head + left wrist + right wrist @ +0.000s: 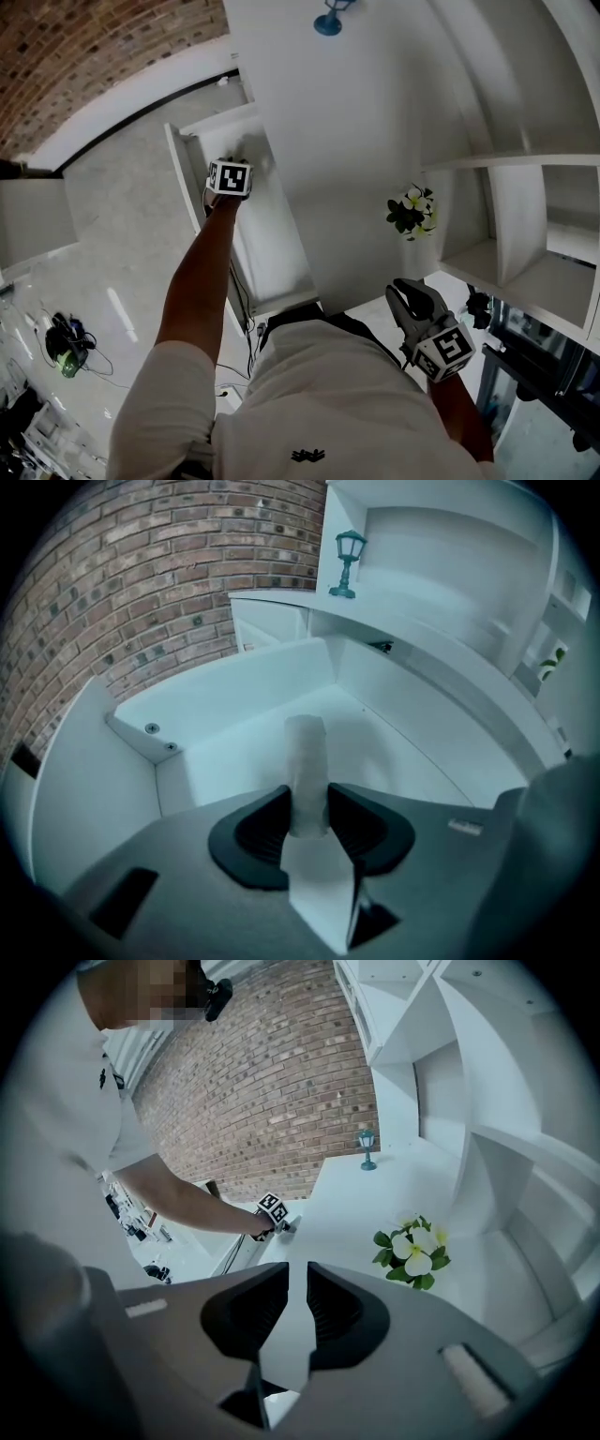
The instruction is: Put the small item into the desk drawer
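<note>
- Head view: the drawer [267, 244] stands pulled out beside the white counter [347, 141]. The left tongs [239, 164] reach down into its open mouth at the end of an outstretched arm. The right tongs [408, 291] hang near the person's waist, well apart from the drawer
- Left gripper view: the left tongs pinch the small item [306, 761], a pale upright roll, between their pads. It hangs over the drawer's white floor, and I cannot tell whether its far end touches. The carry looks as good as done; what is left is letting go, and probably pushing the drawer shut
- Right gripper view: the right tongs stand slightly spread with nothing between them, facing the counter and a flower sprig [410, 1252]. They have no part in the placing as things lie
</note>
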{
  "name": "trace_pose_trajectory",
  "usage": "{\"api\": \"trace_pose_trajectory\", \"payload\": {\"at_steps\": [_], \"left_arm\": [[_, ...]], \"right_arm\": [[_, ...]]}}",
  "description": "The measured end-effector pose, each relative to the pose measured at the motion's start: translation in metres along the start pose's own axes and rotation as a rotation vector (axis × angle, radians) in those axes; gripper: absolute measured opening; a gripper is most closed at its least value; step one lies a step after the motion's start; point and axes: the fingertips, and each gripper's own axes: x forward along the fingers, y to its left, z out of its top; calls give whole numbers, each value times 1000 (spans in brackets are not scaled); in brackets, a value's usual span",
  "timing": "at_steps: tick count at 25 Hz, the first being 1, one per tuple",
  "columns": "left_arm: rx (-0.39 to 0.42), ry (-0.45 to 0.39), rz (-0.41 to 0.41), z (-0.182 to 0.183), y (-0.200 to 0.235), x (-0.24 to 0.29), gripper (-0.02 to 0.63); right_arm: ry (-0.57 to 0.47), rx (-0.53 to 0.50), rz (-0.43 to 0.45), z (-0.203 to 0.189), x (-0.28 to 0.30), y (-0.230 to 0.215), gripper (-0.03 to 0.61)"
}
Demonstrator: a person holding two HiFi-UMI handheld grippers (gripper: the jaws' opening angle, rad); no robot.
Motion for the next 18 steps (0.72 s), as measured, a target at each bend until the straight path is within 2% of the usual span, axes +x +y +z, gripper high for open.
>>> {"api": "trace_pose_trajectory", "payload": {"at_steps": [10, 18], "left_arm": [[17, 20, 25, 3, 5, 15, 144], [21, 11, 54, 2, 6, 4, 176]], "right_arm": [[-3, 25, 5, 2, 11, -4, 75], [-8, -8, 24, -3, 7, -6, 75]]}}
